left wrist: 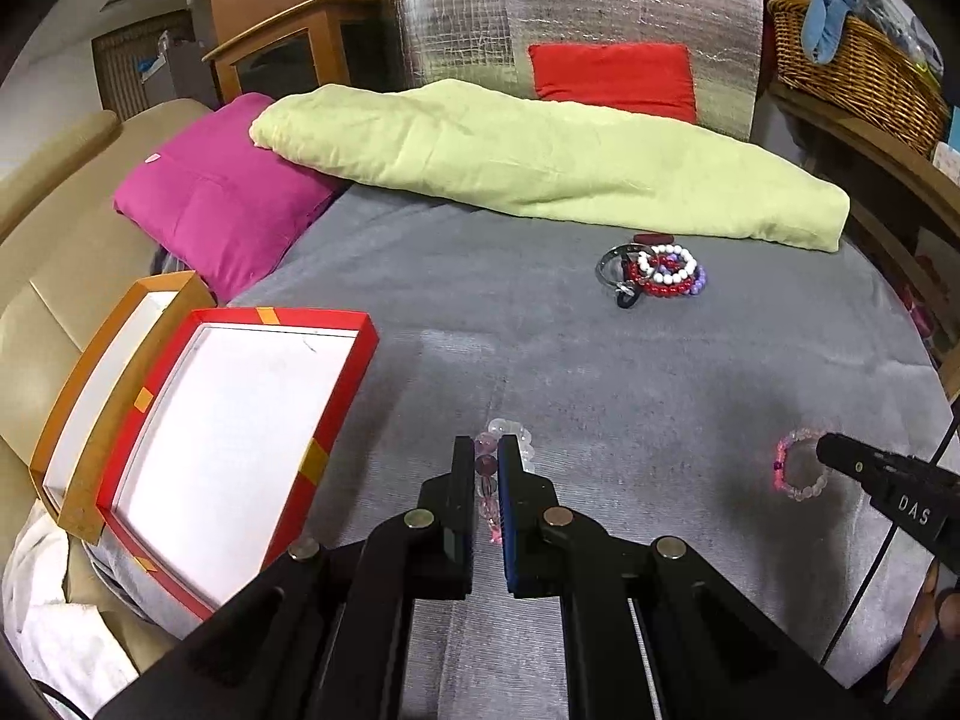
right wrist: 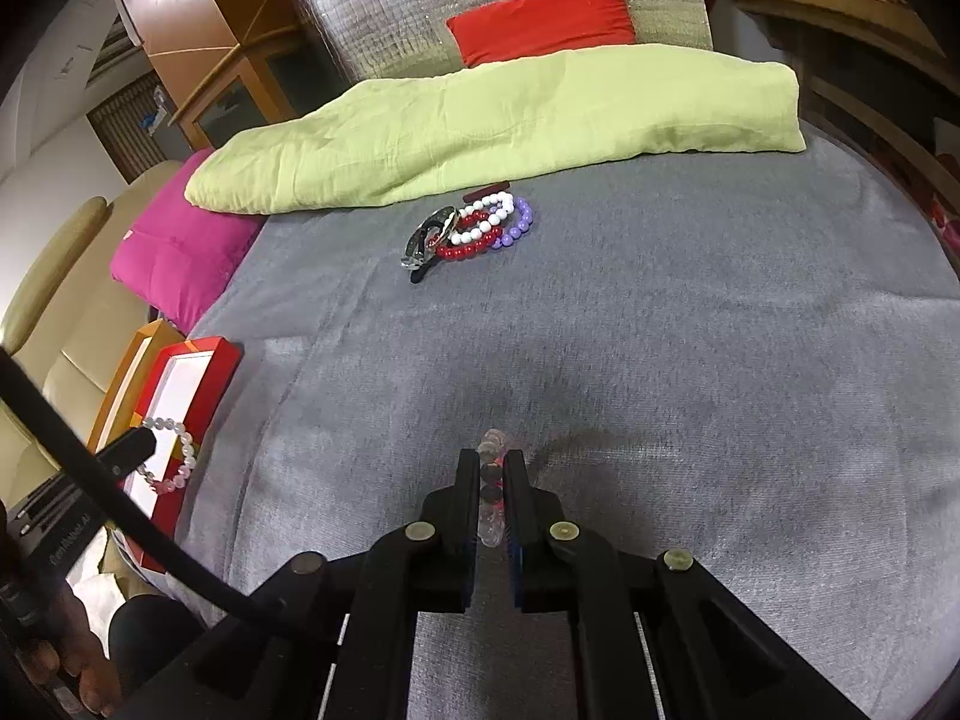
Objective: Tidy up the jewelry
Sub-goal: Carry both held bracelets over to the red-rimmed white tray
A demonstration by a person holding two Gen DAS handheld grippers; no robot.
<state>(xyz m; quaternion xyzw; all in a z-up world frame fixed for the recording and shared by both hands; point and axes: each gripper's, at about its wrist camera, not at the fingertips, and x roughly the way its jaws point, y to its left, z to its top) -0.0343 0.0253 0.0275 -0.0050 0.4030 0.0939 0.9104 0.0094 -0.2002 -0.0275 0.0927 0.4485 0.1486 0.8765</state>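
Left gripper [left wrist: 486, 450] is clamped on one pale pink-and-white beaded bracelet [left wrist: 487, 480], edge-on, long axis running near-to-far; right gripper [right wrist: 492, 462] pinches another clear-pink beaded bracelet [right wrist: 491, 480] likewise. Far off, four piled bracelets [right wrist: 474, 228]; left, one red open box [left wrist: 240, 408]

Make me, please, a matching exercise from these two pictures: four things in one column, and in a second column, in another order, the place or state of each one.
Things
1. red box
2. green blanket
3. pile of bracelets
4. pink pillow

Places or states
A. lies in a heap on the grey cover, just in front of the blanket
B. open, white inside, nothing in it, at the left edge of the bed
C. lies folded long across the far side of the bed
D. lies partly under one end of the blanket

Pairs: 1-B, 2-C, 3-A, 4-D
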